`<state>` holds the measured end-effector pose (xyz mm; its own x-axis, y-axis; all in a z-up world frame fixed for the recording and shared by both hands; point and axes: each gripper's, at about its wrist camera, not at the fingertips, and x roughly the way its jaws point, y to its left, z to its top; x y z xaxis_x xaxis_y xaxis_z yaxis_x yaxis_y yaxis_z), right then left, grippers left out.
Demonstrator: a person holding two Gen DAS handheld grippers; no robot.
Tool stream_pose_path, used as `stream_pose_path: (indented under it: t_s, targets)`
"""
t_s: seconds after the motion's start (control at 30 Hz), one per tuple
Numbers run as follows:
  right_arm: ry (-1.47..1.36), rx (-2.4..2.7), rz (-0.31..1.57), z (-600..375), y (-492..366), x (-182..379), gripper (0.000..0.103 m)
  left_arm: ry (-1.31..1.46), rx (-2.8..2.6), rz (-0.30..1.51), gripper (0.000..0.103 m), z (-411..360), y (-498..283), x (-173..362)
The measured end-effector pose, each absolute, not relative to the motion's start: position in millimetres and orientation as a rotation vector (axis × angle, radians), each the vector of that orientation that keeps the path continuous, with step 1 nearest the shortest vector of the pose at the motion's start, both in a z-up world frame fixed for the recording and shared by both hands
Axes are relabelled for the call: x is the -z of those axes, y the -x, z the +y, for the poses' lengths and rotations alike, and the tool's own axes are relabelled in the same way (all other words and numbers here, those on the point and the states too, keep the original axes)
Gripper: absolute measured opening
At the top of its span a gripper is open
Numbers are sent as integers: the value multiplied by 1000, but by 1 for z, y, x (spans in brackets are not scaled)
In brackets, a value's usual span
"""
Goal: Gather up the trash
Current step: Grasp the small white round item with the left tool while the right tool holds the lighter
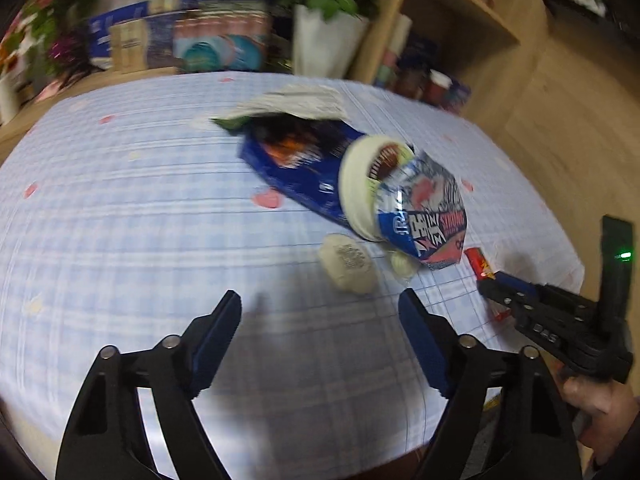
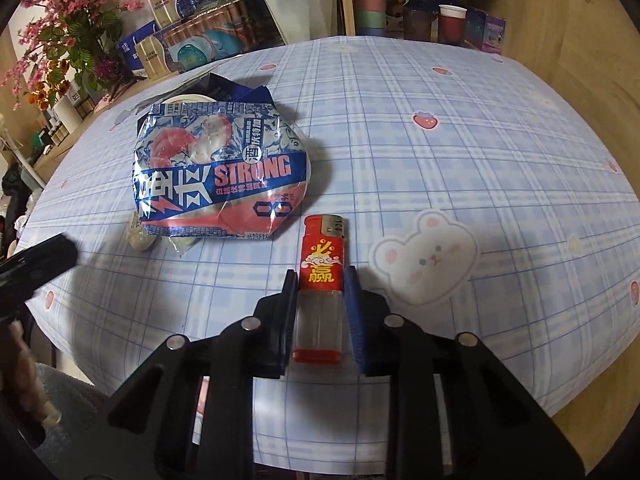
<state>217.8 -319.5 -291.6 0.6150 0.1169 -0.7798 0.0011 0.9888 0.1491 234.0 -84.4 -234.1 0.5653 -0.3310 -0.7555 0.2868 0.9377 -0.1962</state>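
A heap of trash lies on the checked tablecloth: a blue and pink "STRONG" wrapper, a white round lid, a dark blue packet, crumpled white paper and a small cream sachet. My left gripper is open and empty, just short of the sachet. My right gripper is shut on a red lighter at the table's near edge; it also shows in the left wrist view.
Behind the table stand a white flower pot, boxes and packets, pink flowers, and a wooden shelf with stacked cups. The other hand-held gripper shows at the left of the right wrist view.
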Motion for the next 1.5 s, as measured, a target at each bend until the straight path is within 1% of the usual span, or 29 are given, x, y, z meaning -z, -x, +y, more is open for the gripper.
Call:
stream_pose_path:
  t_s: [0.07,0.13,0.2,0.37,0.57,0.63,0.67,0.7,0.93,1.07,1.23,1.33,1.5]
  targets:
    - [-138,-75,902,-320,-216,292,26,18,368,913,75,-98,-244,240]
    - [-135,-79,899,-320,-215,292,26,24,358,942,71,-102,-255,247]
    - [-139,-83,897,-321,-214,292,26,69,336,975,64,-101,-267,253]
    - [-141,-88,895,-322,-214,293,26,41,325,970,63,-109,-277,253]
    - [-126,-82,885,-319,-212,294,26,-91,292,916,63,-127,-272,257]
    - [-118,-81,883,-318,-212,294,26,-131,273,900,61,-131,-268,259]
    - [-115,-81,884,-318,-212,294,26,-159,266,890,51,-133,-266,260]
    - [-115,-82,885,-318,-213,294,26,-161,285,880,39,-134,-264,258]
    - [-109,-89,899,-317,-221,293,27,-31,341,912,38,-105,-260,255]
    - [-86,-89,900,-316,-229,292,27,15,344,900,38,-89,-250,249]
    - [-45,-89,907,-312,-235,291,27,54,345,864,37,-73,-237,231]
    - [-88,-104,908,-317,-231,289,26,68,348,840,37,-66,-229,221]
    - [-122,-134,840,-315,-212,272,26,89,353,787,37,-55,-213,199]
